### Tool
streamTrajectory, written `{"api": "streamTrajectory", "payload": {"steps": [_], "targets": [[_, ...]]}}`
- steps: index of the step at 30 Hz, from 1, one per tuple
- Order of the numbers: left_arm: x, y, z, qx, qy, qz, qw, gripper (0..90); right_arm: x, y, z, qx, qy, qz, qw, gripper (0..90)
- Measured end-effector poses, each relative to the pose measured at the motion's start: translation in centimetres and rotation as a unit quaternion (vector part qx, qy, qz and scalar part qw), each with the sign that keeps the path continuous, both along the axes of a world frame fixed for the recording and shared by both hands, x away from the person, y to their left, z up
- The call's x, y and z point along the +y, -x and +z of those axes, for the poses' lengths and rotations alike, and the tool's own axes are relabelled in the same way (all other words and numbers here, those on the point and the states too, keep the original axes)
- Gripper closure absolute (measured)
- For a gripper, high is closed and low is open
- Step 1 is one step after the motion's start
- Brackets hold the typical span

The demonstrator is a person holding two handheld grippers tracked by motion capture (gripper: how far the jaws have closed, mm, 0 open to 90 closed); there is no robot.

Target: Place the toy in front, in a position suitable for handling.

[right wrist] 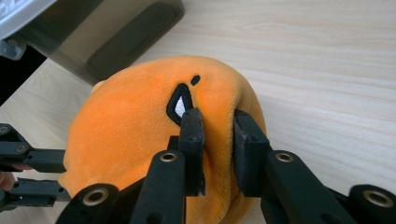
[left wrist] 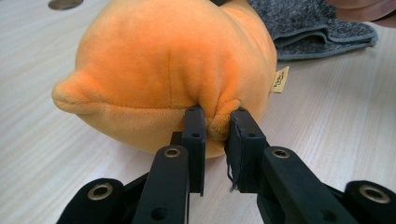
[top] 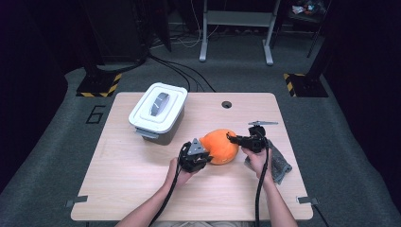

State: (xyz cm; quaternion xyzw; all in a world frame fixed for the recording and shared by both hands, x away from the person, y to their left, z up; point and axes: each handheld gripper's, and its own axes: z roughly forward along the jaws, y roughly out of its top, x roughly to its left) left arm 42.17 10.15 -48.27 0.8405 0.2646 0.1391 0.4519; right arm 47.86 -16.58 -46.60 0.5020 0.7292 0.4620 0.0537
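Both grippers are now grasping the orange plush (top: 220,145), which lies on the table (top: 142,189) right of centre, at about 4 o'clock from the lidded box (top: 157,112) and just beside the grey cloth (top: 280,163). The left gripper (left wrist: 215,122) is clenched on a fold of fabric at the plush's 9 o'clock side, and the right gripper (right wrist: 215,122) pinches fabric near its face at 3 o'clock. I judge that the grasping step is done; the next move calls for lifting both hands together, probably toward the box, whose lid is on.
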Motion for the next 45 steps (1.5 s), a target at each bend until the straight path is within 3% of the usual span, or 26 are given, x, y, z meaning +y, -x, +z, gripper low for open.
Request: {"api": "streamTrajectory", "payload": {"steps": [5,6,9,12,15,18,20,26,29,33,38,45], "targets": [[0.8,-0.8,1.0,-0.003,0.001,-0.012,0.9999,78.0,0.1,2.0,1.0,-0.023,-0.003,-0.041,0.9989,75.0],[0.9,-1.0,1.1,0.0,0.001,-0.024,0.9997,78.0,0.2,2.4,1.3,-0.031,-0.001,-0.049,0.9983,74.9],[1.3,-1.4,1.2,0.007,-0.006,-0.032,0.9995,77.9,0.6,3.7,1.4,-0.044,0.002,-0.069,0.9966,74.9],[1.5,-1.8,0.7,0.016,-0.011,-0.028,0.9994,77.7,1.1,4.3,0.3,-0.043,0.019,-0.083,0.9954,74.9],[1.7,-2.0,0.1,0.022,-0.001,-0.028,0.9994,77.0,1.1,4.4,-1.1,-0.04,0.003,-0.085,0.9956,73.6],[1.6,-2.0,0.0,0.022,0.0,-0.025,0.9994,74.1,0.8,4.4,-0.9,-0.043,-0.001,-0.082,0.9957,66.5],[1.7,-1.8,0.1,0.023,0.002,-0.026,0.9994,71.8,0.6,4.5,-0.6,-0.05,0.004,-0.082,0.9954,56.2],[1.8,-1.8,0.1,0.02,0.005,-0.019,0.9996,63.6,-0.7,4.8,0.7,-0.048,0.042,-0.071,0.9955,25.2],[1.7,-1.7,0.1,0.019,0.002,-0.02,0.9996,58.3,-1.8,5.2,0.8,-0.048,0.048,-0.071,0.9951,16.5],[1.5,-1.6,0.2,0.018,-0.001,-0.019,0.9997,54.6,-3.3,6.0,1.0,-0.058,0.068,-0.076,0.9931,10.5],[1.3,-1.3,0.4,0.015,-0.008,-0.026,0.9995,61.6,-5.1,6.7,1.3,-0.055,0.122,-0.086,0.9873,4.3],[1.2,-1.1,0.4,0.009,-0.011,-0.027,0.9995,71.0,-7.0,6.8,0.4,-0.029,0.172,-0.101,0.9796,2.5]]}}
